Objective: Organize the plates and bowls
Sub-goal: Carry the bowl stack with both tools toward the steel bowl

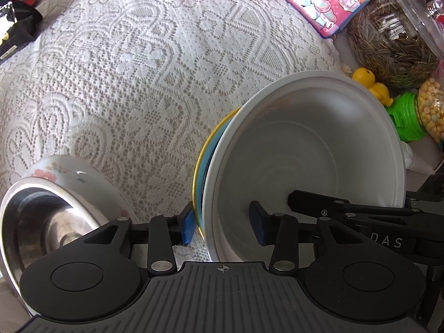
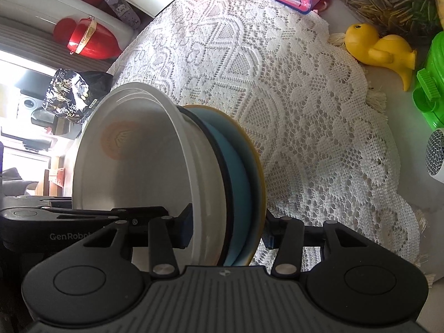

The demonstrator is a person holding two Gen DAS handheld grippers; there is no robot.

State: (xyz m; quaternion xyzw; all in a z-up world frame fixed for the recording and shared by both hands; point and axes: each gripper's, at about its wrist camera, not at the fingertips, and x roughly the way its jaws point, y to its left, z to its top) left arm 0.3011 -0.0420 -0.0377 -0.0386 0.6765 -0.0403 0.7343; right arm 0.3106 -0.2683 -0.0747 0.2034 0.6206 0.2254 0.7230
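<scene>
Both tools are engaging one stack of dishes standing on edge over the lace tablecloth (image 1: 133, 63) covering the table. Right tool (image 2: 226, 229) is clamping the whole stack: one pad is pressing inside the white bowl (image 2: 133, 161), the other behind the yellow-rimmed blue plate (image 2: 244, 166). Left tool (image 1: 222, 227) is straddling the same rims from the opposite side, its jaws standing partly open; the left blue pad (image 1: 188, 229) is sitting just beside the plate edge, and the right pad is standing clear inside the bowl. Floral steel-lined bowl (image 1: 55, 208) is resting on the cloth, near the stack. Yellow duck toy (image 2: 380, 50) is lying at the cloth's fringe.
</scene>
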